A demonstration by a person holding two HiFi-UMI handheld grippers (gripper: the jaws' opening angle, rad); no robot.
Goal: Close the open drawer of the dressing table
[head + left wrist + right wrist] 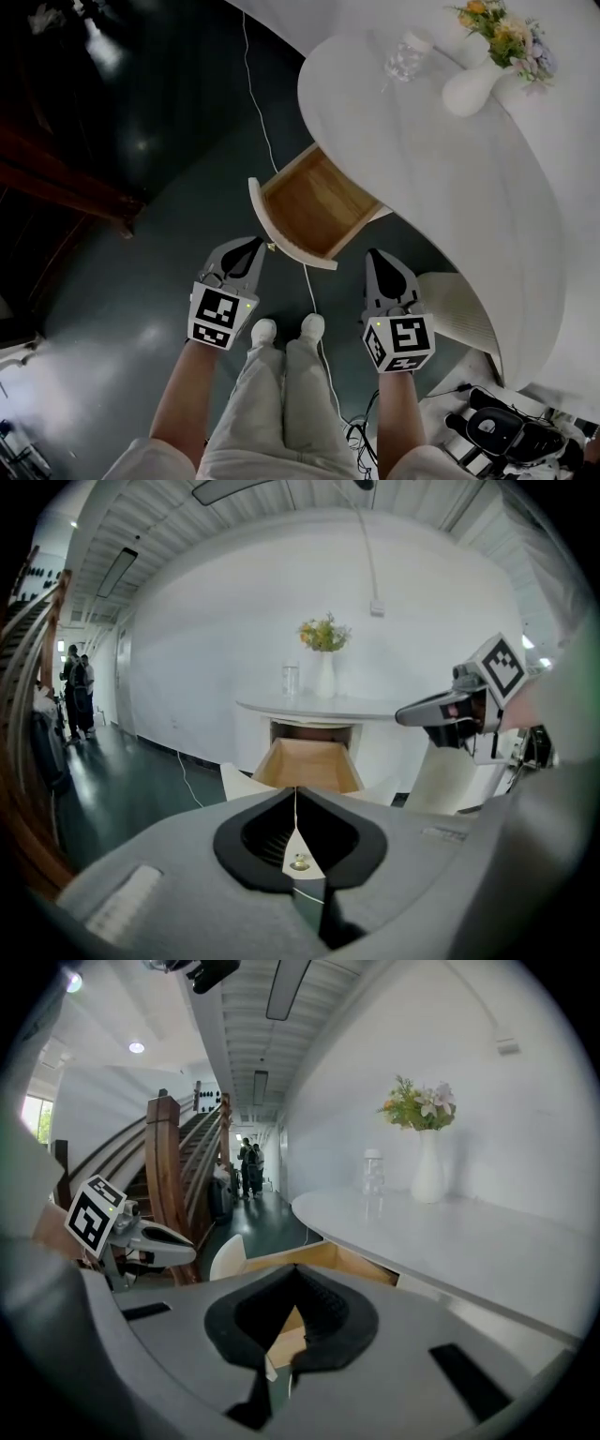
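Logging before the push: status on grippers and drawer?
Left gripper shut, empty; right gripper shut, empty. Drawer open, both grippers short of its front. Floor cable runs beneath; nothing between.

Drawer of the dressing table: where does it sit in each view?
Head view: drawer at centre, pulled out, lower left of the vase.
Left gripper view: drawer at centre, below the vase.
Right gripper view: drawer just below centre, lower left of the vase.
Shared landmark: the white vase.
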